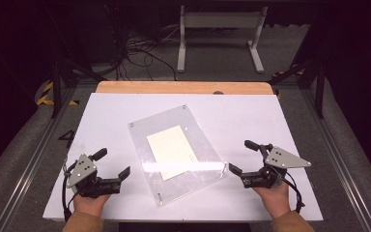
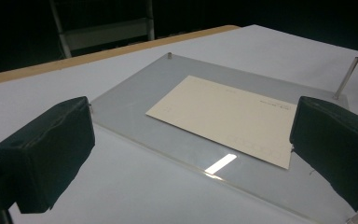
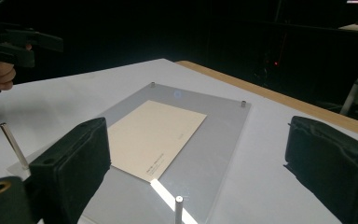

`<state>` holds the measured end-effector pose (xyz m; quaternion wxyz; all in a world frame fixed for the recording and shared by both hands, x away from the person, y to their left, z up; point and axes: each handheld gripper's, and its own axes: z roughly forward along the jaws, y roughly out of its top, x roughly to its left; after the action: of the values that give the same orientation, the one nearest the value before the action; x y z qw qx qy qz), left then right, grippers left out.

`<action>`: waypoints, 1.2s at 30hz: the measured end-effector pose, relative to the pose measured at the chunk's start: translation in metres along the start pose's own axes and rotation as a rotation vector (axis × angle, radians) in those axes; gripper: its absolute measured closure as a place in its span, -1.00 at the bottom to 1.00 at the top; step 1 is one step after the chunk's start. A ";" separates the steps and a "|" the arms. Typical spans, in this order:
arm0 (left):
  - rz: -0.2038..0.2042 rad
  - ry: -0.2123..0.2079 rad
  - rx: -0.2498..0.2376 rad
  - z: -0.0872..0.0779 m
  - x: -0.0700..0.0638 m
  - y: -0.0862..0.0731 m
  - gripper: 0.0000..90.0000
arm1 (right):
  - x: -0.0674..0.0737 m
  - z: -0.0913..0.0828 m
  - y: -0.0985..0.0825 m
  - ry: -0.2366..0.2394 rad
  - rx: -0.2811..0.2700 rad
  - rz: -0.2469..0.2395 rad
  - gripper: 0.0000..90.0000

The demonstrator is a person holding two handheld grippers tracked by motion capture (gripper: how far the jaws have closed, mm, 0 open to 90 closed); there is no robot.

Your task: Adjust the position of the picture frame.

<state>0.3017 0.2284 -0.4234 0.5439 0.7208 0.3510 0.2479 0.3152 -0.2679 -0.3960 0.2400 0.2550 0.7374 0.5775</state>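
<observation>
A clear acrylic plate (image 1: 203,171) lies tilted in the middle of the white table, with short metal pins at its corners. A cream card (image 1: 171,151) rests flat on it. My left gripper (image 1: 113,162) stands open to the plate's left, apart from it. My right gripper (image 1: 240,156) stands open just off the plate's right corner. In the left gripper view the card (image 2: 223,116) and plate (image 2: 135,98) lie ahead between the open jaws of the left gripper (image 2: 193,149). In the right gripper view the card (image 3: 154,135) lies ahead of the open right gripper (image 3: 196,172), with nothing between its pads.
The white tabletop (image 1: 116,116) has a wooden strip (image 1: 183,87) along its far edge. Upright pins (image 3: 11,142) stick up at the plate's near corners. A white frame (image 1: 220,34) and cables sit on the floor beyond. The other hand's gripper (image 3: 23,44) hovers far left.
</observation>
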 end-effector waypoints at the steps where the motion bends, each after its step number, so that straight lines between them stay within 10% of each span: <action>1: 0.002 0.001 0.002 0.000 0.000 0.000 -0.99 | 0.001 0.002 0.000 -0.004 0.009 -0.002 -0.81; 36: 0.022 0.018 0.077 0.010 0.001 -0.005 -0.89 | 0.002 0.043 -0.044 0.060 0.388 0.018 0.64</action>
<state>0.3085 0.2244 -0.4313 0.5099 0.7427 0.3573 0.2465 0.3379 -0.2441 -0.4481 0.1593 0.2859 0.8393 0.4341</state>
